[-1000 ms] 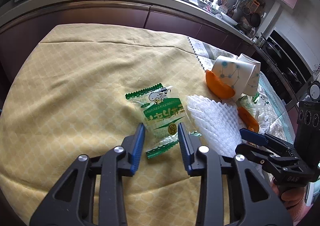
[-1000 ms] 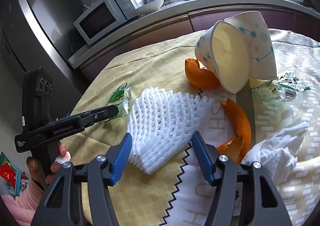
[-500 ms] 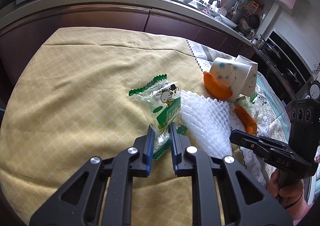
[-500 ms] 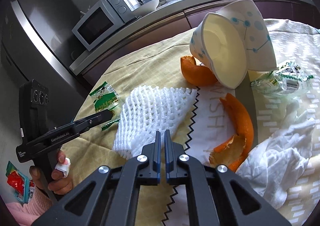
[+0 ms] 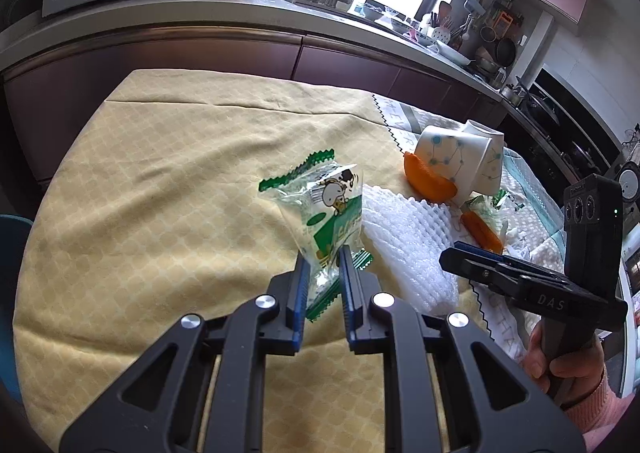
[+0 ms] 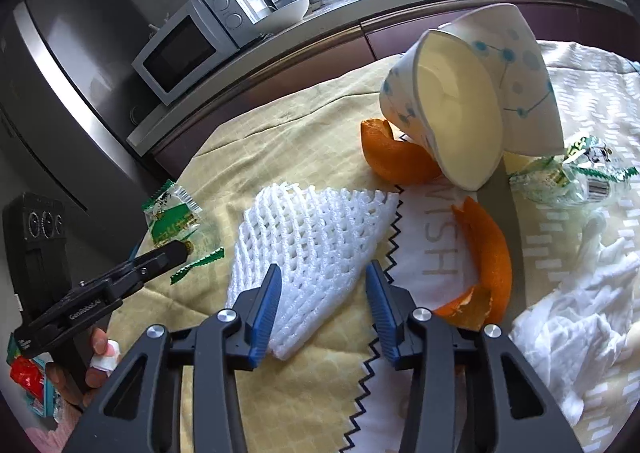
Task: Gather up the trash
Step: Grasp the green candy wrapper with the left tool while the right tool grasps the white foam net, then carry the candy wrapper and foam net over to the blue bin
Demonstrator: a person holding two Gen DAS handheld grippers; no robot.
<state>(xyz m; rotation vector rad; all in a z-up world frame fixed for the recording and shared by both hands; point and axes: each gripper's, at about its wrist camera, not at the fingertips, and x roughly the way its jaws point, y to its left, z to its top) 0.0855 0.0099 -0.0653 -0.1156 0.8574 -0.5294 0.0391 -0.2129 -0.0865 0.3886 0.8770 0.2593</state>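
My left gripper (image 5: 324, 255) is shut on the lower end of a green and clear snack wrapper (image 5: 320, 205), which hangs tilted just above the yellow tablecloth (image 5: 160, 193). From the right wrist view the same wrapper (image 6: 174, 213) shows at the left gripper's tip (image 6: 178, 249). My right gripper (image 6: 322, 281) has its jaws opening. The near corner of a white foam fruit net (image 6: 312, 229) lies between them on the cloth, and the pads do not press on it. The left wrist view shows the net (image 5: 404, 237) with the right gripper (image 5: 460, 255) at its right edge.
Two tipped paper cups (image 6: 460, 109) lie behind the net beside an orange peel (image 6: 396, 165). A second peel (image 6: 486, 253), a crumpled wrapper (image 6: 560, 177) and white tissue (image 6: 580, 317) lie to the right. A counter with a microwave (image 6: 180, 53) runs behind the table.
The left gripper shut on the snack wrapper and lifted it off the cloth. The right gripper shut above the net's near corner, then opened again over it.
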